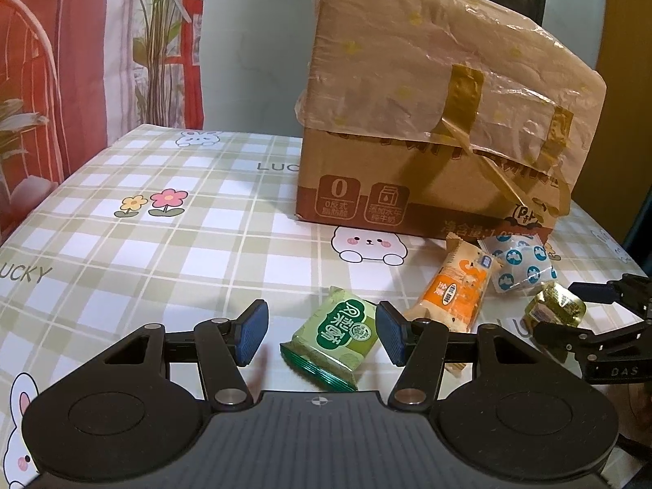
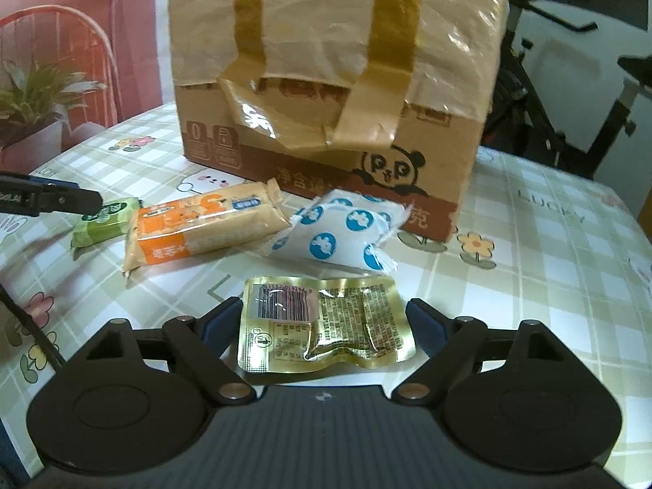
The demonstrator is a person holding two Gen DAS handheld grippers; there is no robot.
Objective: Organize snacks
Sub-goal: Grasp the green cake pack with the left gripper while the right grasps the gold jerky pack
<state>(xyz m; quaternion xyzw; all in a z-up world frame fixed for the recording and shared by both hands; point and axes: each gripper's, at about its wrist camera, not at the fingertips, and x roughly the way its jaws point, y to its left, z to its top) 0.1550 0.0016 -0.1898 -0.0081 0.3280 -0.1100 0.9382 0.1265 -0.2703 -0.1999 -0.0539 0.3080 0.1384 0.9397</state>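
Lying on the checked tablecloth (image 1: 163, 244) are four snacks, in a loose row in front of a taped cardboard box (image 1: 428, 155) that fills the 12 to 1 o'clock part of the left wrist view. The left gripper (image 1: 322, 336) has its jaws spread on either side of the green packet (image 1: 332, 340), with a gap at the left pad and the right pad just beside the wrapper; no squeeze shows. From that packet, the orange packet (image 1: 452, 293) sits at 2 o'clock, the blue-spotted white packet (image 1: 521, 265) beyond it. The right gripper (image 2: 324, 326) stands wide around the gold packet (image 2: 326, 326), which lies flat between its blue pads, whether touching them I cannot tell.
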